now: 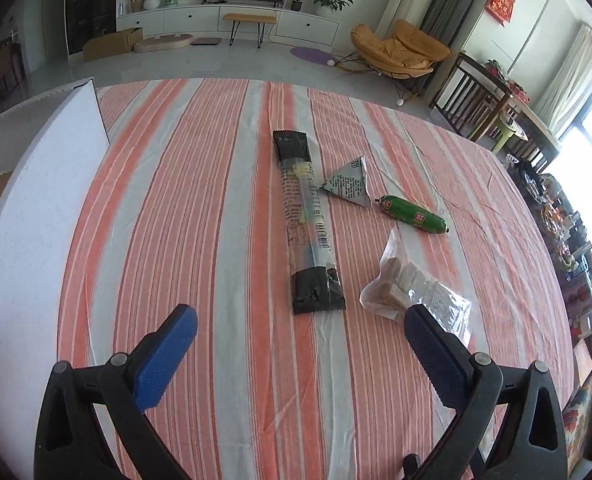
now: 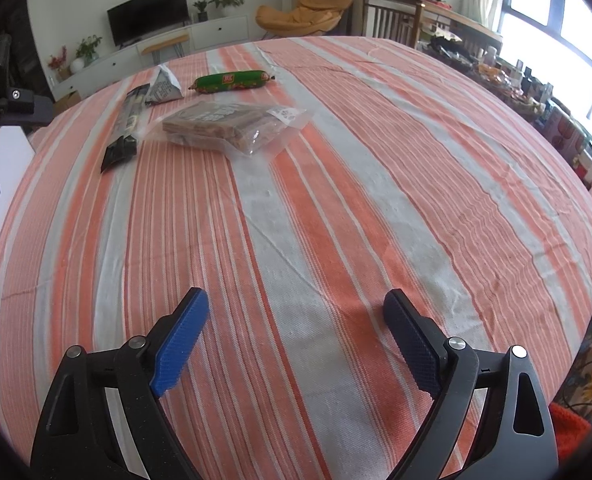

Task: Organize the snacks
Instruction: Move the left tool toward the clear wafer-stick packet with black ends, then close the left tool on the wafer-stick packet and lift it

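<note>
**Four snacks on the cloth, none yet gripped**

The sorting looks barely begun. On the striped tablecloth [image 1: 199,208] lie a long black-ended snack pack [image 1: 308,222], a grey triangular packet [image 1: 350,183], a green sausage [image 1: 412,214] and a clear bag of wafer biscuits [image 1: 410,288], loosely clustered and not touching any tool. The left gripper [image 1: 300,322] hangs above the cloth with its jaws spread wide and empty, the biscuit bag just beyond its right finger. The right gripper [image 2: 296,306] is likewise wide apart and holds nothing, well short of the snacks.

The left wrist view shows a white box [image 1: 27,208] at the table's left edge (probably the destination, though its inside is hidden). The right wrist view catches only a sliver of that box but shows the bare cloth nearest the person, plus part of the left tool at its left edge.
</note>
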Demonstrator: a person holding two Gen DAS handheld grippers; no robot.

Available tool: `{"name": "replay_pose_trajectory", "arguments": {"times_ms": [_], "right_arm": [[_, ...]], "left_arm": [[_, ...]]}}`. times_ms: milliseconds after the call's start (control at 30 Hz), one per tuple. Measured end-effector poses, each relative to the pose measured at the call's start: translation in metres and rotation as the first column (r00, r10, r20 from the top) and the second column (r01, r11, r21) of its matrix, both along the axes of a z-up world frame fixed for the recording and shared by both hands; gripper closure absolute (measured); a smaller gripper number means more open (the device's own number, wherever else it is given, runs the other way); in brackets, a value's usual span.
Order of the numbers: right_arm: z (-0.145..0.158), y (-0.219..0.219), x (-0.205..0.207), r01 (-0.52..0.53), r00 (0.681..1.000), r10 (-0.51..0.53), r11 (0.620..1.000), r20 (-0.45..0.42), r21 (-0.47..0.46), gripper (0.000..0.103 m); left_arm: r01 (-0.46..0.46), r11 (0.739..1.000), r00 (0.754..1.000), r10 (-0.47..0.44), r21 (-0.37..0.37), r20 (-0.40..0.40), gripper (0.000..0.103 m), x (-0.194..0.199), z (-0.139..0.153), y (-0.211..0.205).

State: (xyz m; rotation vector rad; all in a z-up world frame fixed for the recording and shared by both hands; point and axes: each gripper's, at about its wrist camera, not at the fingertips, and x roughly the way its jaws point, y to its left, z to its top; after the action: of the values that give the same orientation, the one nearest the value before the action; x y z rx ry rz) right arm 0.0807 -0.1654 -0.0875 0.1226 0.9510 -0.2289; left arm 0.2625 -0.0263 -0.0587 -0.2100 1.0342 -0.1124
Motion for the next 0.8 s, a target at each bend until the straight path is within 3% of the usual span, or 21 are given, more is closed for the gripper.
{"name": "replay_pose_trajectory", "arguments": {"times_ms": [167,267,367,400,433,467,500,533,800], "right_arm": [[0.0,0.001,0.001,-0.005,1.0,0.005,1.0,0.002,-0.001,0.011],[0.001,0.001,0.003,-0.009,1.0,0.009,1.0,0.004,0.0,0.01],[0.001,0.001,0.004,-0.012,1.0,0.012,1.0,0.008,-0.001,0.01],[0.0,0.001,0.004,-0.013,1.0,0.013,1.0,0.009,-0.001,0.01],[0.0,0.001,0.005,-0.013,1.0,0.013,1.0,0.011,0.0,0.01],[0.0,0.001,0.005,-0.013,1.0,0.013,1.0,0.011,-0.001,0.01],[0.0,0.001,0.005,-0.013,1.0,0.013,1.0,0.012,-0.001,0.01],[0.0,0.001,0.006,-0.013,1.0,0.013,1.0,0.013,-0.001,0.01],[0.0,0.001,0.006,-0.01,1.0,0.01,1.0,0.016,-0.001,0.01]], "left_arm": [[0.015,0.999,0.998,-0.013,0.032,-0.068,0.005,0.067,-0.03,-0.015],[-0.036,0.999,0.996,0.039,0.037,-0.075,0.005,0.086,-0.049,-0.015],[-0.029,0.995,0.996,0.037,0.091,-0.082,0.009,0.096,-0.066,-0.02],[-0.009,0.99,0.999,0.016,0.143,-0.043,0.016,0.095,-0.066,-0.025],[0.017,0.981,1.0,-0.012,0.194,-0.027,0.032,0.095,-0.067,-0.029],[0.039,0.972,0.999,-0.04,0.233,-0.002,0.037,0.093,-0.067,-0.032],[0.057,0.972,0.998,-0.063,0.227,0.017,0.063,0.09,-0.066,-0.033],[0.062,0.972,0.997,-0.069,0.226,0.026,0.074,0.086,-0.065,-0.032],[0.004,0.975,1.0,-0.005,0.223,0.006,0.076,0.026,-0.062,-0.004]]}}
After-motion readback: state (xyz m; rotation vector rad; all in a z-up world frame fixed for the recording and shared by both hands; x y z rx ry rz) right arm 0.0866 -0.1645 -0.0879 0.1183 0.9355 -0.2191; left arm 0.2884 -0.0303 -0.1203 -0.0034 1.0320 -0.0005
